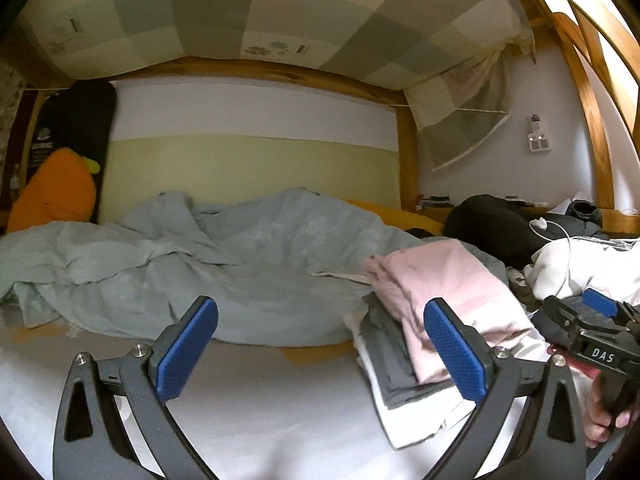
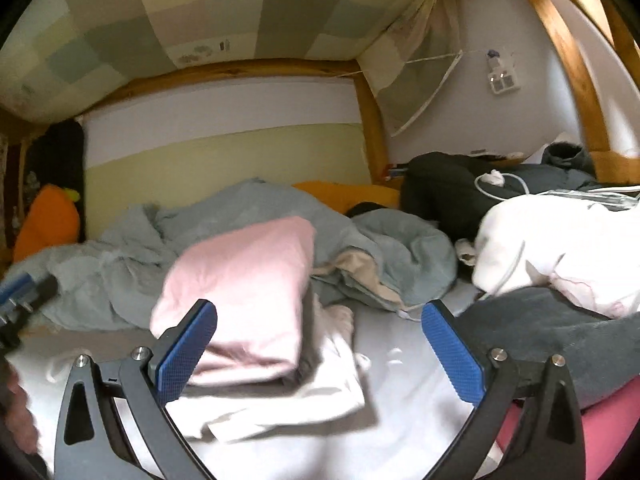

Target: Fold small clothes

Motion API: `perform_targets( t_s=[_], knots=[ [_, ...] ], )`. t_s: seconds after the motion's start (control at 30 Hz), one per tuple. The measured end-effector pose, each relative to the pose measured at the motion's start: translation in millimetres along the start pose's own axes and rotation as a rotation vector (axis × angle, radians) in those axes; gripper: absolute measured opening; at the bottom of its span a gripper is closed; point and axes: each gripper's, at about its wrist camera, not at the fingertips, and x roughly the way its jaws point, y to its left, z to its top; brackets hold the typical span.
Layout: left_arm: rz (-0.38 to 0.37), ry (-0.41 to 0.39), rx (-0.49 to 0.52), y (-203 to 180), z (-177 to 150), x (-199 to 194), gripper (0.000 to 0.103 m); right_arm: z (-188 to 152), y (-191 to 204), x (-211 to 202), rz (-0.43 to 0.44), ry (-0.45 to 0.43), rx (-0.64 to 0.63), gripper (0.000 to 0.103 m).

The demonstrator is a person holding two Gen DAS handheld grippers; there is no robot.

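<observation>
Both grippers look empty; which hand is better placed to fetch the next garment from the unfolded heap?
Right, probably. The white garment and grey garment lie just beyond the open right gripper. The open left gripper faces bare sheet, left of the folded stack.

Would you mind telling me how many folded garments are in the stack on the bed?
3: pink garment on top, grey garment beneath, white garment at the bottom. More may be hidden.

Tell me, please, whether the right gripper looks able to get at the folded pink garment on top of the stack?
Probably yes: the right gripper has its jaws wide open and empty, and the folded pink garment lies uncovered atop the stack, just ahead and slightly left.
</observation>
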Motion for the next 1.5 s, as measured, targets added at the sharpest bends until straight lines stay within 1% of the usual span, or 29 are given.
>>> perform_targets(
  t_s=[0.07,0.17,0.27,0.43,0.6,0.7,0.8,1.27,1.5],
  knots=[
    [0.004,0.012,0.007,1.2,-8.6,-1.4,0.102,-6.0,-0.8,0.7,0.0,0.005,-0.019,0.103],
    [0.008,0.024,0.02,-1.1,-24.4,-2.8,0.102,-9.1,-3.4,2.2,0.026,0.005,0.004,0.103],
    [0.038,0.041,0.041,-6.7,-39.3,-3.4,0.102,-13.2,0.4,5.4,0.038,0.01,0.0,0.103],
    [0.067,0.005,0.056,-10.2,-39.2,-9.9,0.102,-15.5,6.1,2.7,0.037,-0.005,-0.028,0.103],
    [0.087,-0.004,0.057,-9.3,-39.4,-11.4,0.102,-17.0,4.5,7.3,0.036,0.014,-0.021,0.103],
    [0.09,0.016,0.025,-1.3,-39.0,-7.3,0.102,-17.0,5.5,8.4,0.033,0.018,-0.029,0.103],
    [0.093,0.021,0.016,1.0,-39.0,-7.0,0.102,-17.4,7.3,7.9,0.032,0.014,-0.04,0.103],
    [0.094,0.017,0.03,-2.5,-39.8,-7.3,0.102,-17.8,7.7,7.2,0.029,0.009,-0.04,0.103],
    [0.095,-0.002,0.065,-10.4,-39.8,-10.8,0.102,-18.9,7.5,9.2,0.034,0.014,-0.041,0.103]
  ],
)
